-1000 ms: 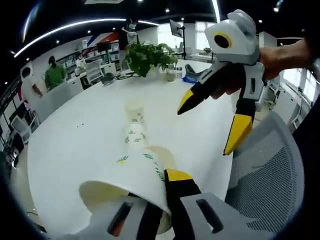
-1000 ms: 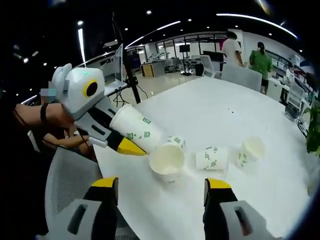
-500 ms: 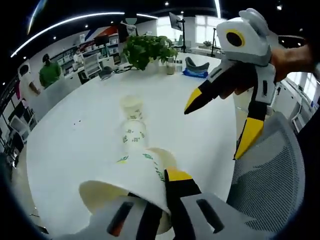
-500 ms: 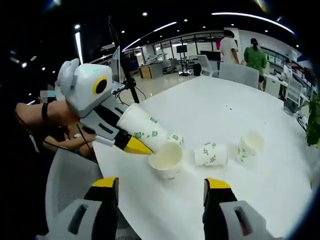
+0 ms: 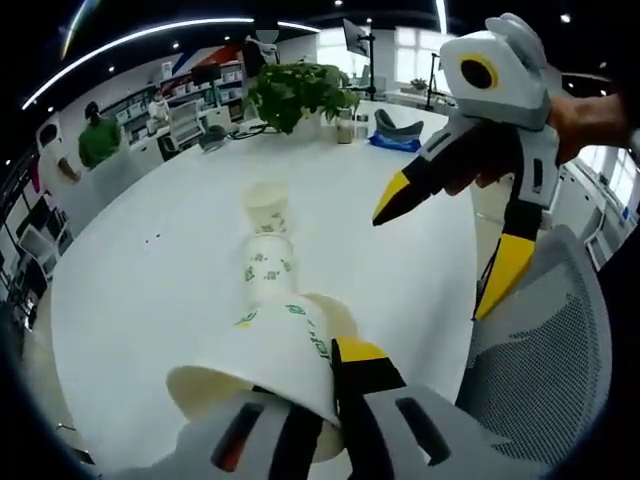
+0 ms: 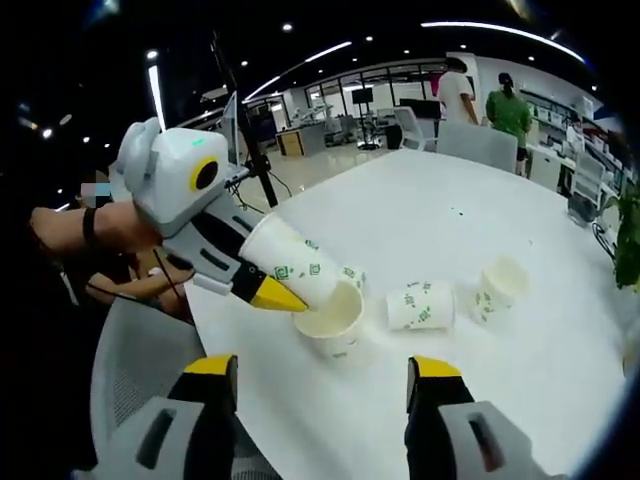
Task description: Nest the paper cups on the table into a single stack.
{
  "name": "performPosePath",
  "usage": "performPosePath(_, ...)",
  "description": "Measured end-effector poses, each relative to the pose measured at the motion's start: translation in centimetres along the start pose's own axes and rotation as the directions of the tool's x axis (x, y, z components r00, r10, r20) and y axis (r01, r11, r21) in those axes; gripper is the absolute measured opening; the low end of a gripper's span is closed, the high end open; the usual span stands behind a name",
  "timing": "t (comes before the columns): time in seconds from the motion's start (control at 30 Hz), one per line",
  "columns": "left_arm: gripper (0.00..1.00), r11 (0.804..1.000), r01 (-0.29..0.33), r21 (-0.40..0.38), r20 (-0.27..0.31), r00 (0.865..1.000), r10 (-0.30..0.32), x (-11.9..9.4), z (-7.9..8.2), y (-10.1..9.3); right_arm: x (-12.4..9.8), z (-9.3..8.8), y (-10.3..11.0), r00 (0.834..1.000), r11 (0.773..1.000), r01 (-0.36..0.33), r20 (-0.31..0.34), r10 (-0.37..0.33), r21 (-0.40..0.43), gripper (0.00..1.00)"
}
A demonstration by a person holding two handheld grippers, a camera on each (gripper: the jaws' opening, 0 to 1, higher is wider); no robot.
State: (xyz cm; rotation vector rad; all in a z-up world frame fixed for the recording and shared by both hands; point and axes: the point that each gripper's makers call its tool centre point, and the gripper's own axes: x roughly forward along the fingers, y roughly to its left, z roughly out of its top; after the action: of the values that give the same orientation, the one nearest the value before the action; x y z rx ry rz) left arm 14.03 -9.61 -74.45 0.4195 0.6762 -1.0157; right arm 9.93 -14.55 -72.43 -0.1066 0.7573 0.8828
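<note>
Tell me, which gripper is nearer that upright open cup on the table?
Left. The left gripper holds a paper cup tipped at the upright cup; the right gripper hangs open, short of it.

Ahead of the right gripper [image 6: 316, 385] on the table [image 6: 440, 220]: upright cup [image 6: 335, 320] nearest, tipped cup [image 6: 418, 306] right of it, third cup [image 6: 499, 287] farther right. Held cup [image 6: 285, 262] in left gripper [image 6: 262, 292], entering the upright cup's mouth from the left.
</note>
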Motion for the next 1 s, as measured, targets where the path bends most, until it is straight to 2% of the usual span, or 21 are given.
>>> performPosePath(1.0, 0.09, 1.0, -0.007, -0.004, -0.009, 1.0, 0.007, 0.39, -0.61, -0.05, 0.2, 0.11, -0.33, 1.0, 1.0, 0.004, -0.002, -0.004, 0.007, 0.68)
